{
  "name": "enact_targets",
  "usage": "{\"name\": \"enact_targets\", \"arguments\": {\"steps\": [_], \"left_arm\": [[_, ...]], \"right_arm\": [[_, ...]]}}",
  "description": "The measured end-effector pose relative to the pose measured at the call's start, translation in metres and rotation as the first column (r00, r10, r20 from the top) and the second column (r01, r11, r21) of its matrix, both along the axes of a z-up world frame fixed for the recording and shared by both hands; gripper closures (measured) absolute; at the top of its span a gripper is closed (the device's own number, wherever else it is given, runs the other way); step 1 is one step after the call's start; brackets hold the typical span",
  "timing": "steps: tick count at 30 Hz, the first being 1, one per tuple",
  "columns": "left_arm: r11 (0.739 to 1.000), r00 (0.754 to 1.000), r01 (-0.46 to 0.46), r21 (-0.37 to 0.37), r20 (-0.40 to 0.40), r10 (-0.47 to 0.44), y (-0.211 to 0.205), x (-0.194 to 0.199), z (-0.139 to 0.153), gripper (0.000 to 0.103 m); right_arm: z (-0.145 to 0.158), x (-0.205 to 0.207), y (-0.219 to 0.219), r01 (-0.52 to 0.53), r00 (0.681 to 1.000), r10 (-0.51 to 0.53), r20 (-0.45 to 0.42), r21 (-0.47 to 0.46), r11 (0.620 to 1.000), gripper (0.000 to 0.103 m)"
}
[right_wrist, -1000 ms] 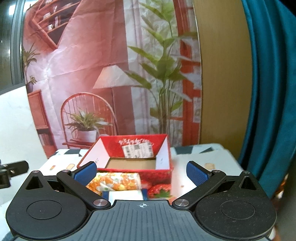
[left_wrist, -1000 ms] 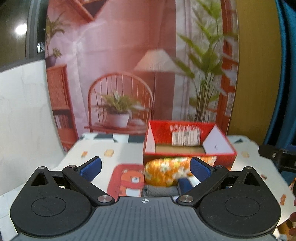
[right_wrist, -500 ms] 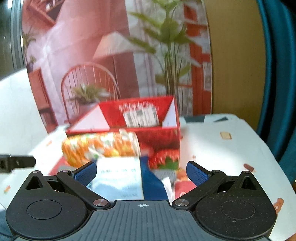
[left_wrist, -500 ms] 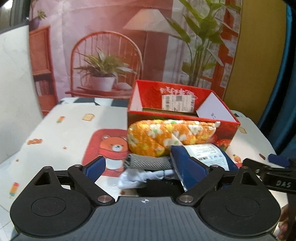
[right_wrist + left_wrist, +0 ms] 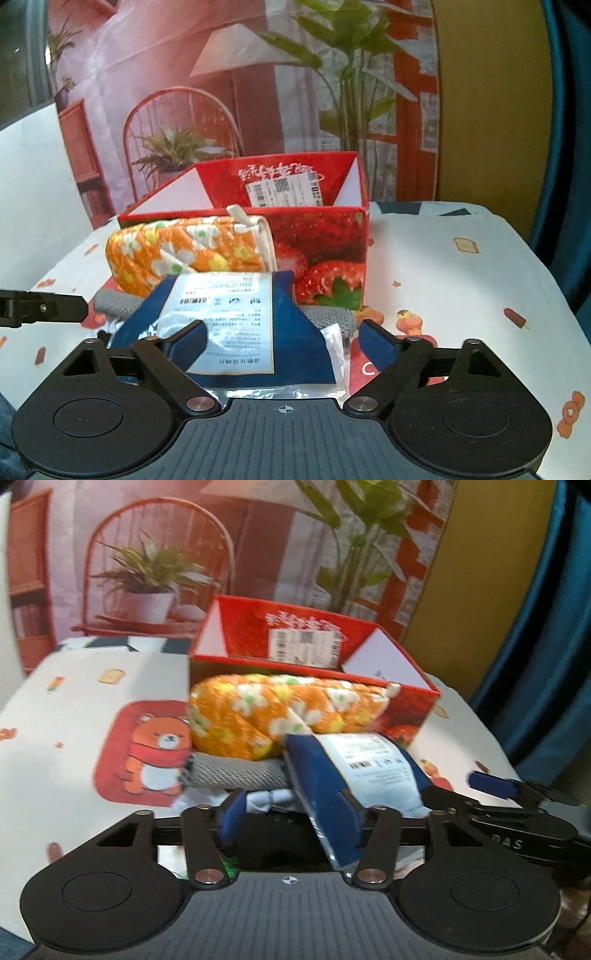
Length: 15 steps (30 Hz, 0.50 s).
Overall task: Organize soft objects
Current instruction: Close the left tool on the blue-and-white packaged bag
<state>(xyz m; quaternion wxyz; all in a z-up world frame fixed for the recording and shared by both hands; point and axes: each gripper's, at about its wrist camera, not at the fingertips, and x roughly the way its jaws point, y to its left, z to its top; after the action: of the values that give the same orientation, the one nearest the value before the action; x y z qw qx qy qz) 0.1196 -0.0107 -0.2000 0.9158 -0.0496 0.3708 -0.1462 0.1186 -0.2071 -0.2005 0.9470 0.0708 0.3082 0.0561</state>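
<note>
Blue, plastic-wrapped packet [image 5: 258, 332] with a white label is lain at the front of a soft heap, on a grey knit piece [image 5: 236, 775] and before an orange flowered pouch [image 5: 266, 712]; behind these a red strawberry box [image 5: 325, 258] is stood on the printed tablecloth [image 5: 461, 295]. Left gripper [image 5: 291, 812] and right gripper [image 5: 280, 339] are both seen closing about the packet; firm contact cannot be told.

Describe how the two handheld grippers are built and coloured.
The left gripper and right gripper look alike: a dark grey ribbed body with a small crosshair mark, two round black discs, black linkage bars with silver pivot pins, and blue padded jaws. Seen from the left wrist view, the right one's side bears white letters, partly readable as "DAS".
</note>
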Motion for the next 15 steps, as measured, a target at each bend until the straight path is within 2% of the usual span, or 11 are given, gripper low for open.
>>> {"name": "enact_targets", "arguments": {"steps": [3,7,11,15], "left_arm": [[0.999,0.999,0.027,-0.024,-0.030,-0.027,-0.004,0.007,-0.008,0.061],[0.997,0.997,0.052,-0.048,-0.050,-0.054,-0.007,0.021,-0.012,0.061],[0.992,0.987,0.072,-0.102,-0.135,-0.086,-0.010,0.047,-0.025,0.061],[0.990,0.976,0.129,-0.059,-0.172,-0.138,-0.021,0.059,-0.035,0.061]], "right_arm": [[-0.001,0.005,-0.001,-0.023,1.000,0.023,0.012,0.011,1.000,0.020],[-0.001,0.019,-0.001,-0.064,0.998,0.064,0.018,0.009,0.998,0.020],[-0.008,0.034,-0.001,-0.100,0.995,0.100,-0.003,0.015,0.995,0.022],[-0.017,0.046,-0.002,-0.163,0.986,0.164,-0.043,0.022,0.986,0.025]]}}
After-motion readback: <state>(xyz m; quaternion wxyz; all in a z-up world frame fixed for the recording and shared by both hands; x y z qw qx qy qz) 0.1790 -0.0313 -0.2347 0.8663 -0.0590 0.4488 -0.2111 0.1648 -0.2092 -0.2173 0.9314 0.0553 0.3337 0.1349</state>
